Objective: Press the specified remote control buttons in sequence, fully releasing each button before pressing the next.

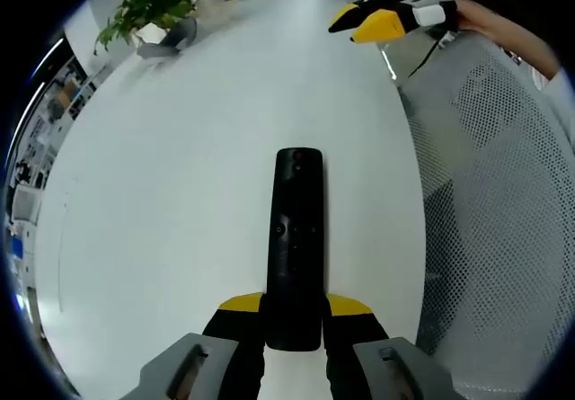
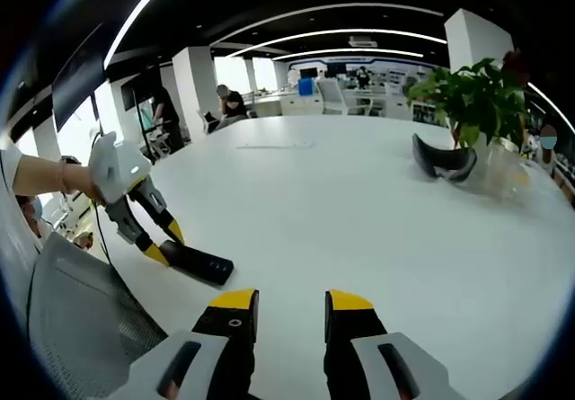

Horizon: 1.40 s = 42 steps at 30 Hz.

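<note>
Remote control (image 1: 295, 252) sits clamped at its near end between the yellow-tipped jaws of our left gripper (image 1: 294, 315); in the left gripper view we see the black body reach straight away from us over the white table (image 1: 180, 193), its buttons facing up, too small for us to read. From the right gripper view we see the same remote (image 2: 199, 264) as a dark bar lying low along the tabletop (image 2: 359, 202), with our left gripper (image 2: 164, 252) closed on its left end and a hand (image 2: 54, 180) holding that gripper's white body.

Our right gripper (image 2: 282, 306) hovers above the table near its front edge with its two jaws apart and nothing between them; bare white surface shows in the gap. It is apart from the remote, which lies just to its left in that view. In the left gripper view we see our right gripper (image 1: 364, 24) at the upper right, over the far table edge, well apart from the remote's far end; from there we cannot tell how its jaws stand.

A potted plant (image 2: 472, 99) stands toward the far right of the table, with a dark curved object (image 2: 442, 162) just beside it; we also see the plant (image 1: 157, 0) at the upper left of the left gripper view. A white mesh chair back (image 1: 503, 202) rises beside the table edge.
</note>
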{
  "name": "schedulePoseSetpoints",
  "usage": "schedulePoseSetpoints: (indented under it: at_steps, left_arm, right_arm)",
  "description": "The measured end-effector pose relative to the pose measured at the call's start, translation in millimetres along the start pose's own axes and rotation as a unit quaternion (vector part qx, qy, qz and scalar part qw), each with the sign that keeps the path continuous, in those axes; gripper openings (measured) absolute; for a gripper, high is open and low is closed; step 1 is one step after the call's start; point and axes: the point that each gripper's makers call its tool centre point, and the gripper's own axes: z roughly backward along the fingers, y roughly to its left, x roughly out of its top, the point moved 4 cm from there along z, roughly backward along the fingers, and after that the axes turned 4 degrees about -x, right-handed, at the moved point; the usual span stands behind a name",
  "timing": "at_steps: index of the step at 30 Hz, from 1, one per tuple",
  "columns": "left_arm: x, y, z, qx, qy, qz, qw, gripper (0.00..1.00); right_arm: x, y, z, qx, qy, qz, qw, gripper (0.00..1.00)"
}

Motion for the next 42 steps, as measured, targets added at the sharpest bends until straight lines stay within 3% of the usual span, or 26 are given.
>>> schedulePoseSetpoints:
  at_steps: [18,24,30,32,37,42]
  left_arm:
    - [-3.4,-19.5,0,0.004,-0.027,0.013,0.9995,0.23]
    - [-7.6,-26.2,1,0.016,-0.076,0.042,0.9961,0.23]
    - [-12.6,-27.5,0,0.025,-0.132,0.06,0.989,0.24]
    - [-13.3,-27.7,1,0.026,-0.138,0.06,0.9883,0.24]
    - [-12.2,-27.2,0,0.022,-0.147,0.048,0.9878,0.24]
    - [-13.4,-28.2,-1,0.007,-0.181,0.023,0.9831,0.24]
  right_arm:
    - [-3.0,4,-1,0.008,0.014,0.016,0.9997,0.25]
    - [-4.5,4,-2,0.006,0.021,0.021,0.9995,0.25]
    - [-9.7,12,-6,0.018,0.05,0.058,0.9969,0.24]
    - [-10.0,14,-7,0.021,0.054,0.065,0.9962,0.22]
    - [-11.4,33,-11,0.071,0.077,0.101,0.9894,0.18]
    - [-13.5,55,-14,0.127,0.095,0.144,0.9768,0.16]
